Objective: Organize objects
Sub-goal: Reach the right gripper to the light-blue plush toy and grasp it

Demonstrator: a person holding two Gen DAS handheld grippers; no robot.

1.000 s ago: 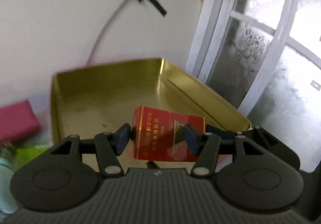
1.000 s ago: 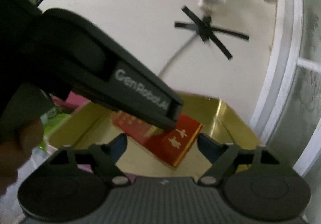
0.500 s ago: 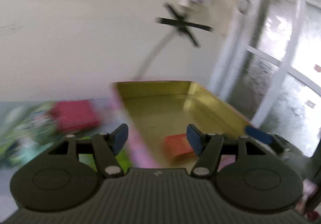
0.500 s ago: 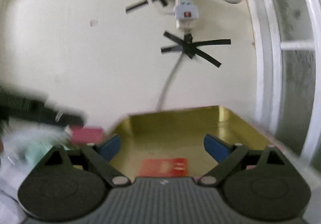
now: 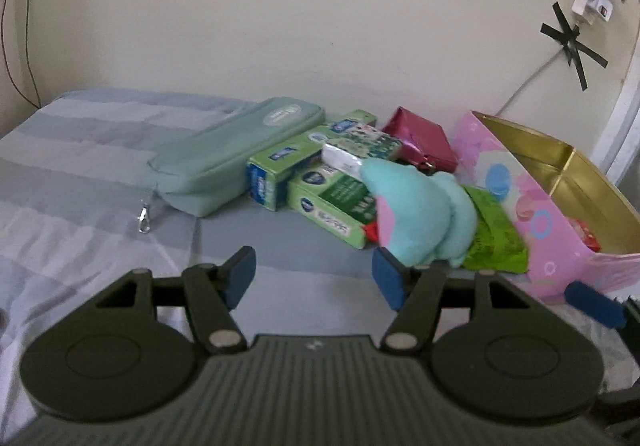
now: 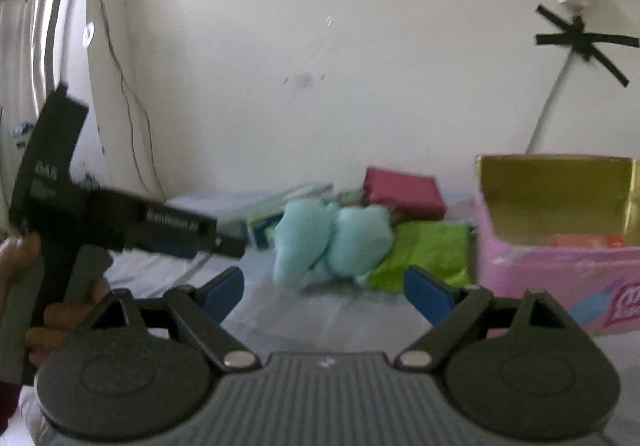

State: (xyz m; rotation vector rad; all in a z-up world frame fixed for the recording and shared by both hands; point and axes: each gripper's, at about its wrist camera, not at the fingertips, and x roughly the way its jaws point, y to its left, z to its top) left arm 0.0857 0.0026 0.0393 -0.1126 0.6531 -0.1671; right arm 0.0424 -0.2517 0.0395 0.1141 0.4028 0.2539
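both the left tool point(image 5: 314, 276) and right tool point(image 6: 324, 288) are hovering released and empty above the striped grey bed point(image 5: 80, 150); a red packet point(image 6: 586, 241) is lying inside the pink gold-lined tin box point(image 6: 560, 270) at right, the soft turquoise plush toy point(image 5: 416, 214) sitting just left of it.

The pink box point(image 5: 516, 206) is standing open on the bed, holding a red packet point(image 5: 587, 233). A teal plush toy point(image 5: 420, 214) is lying just beside it.

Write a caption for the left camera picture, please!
Open left gripper faces a teal plush toy beside the pink box.
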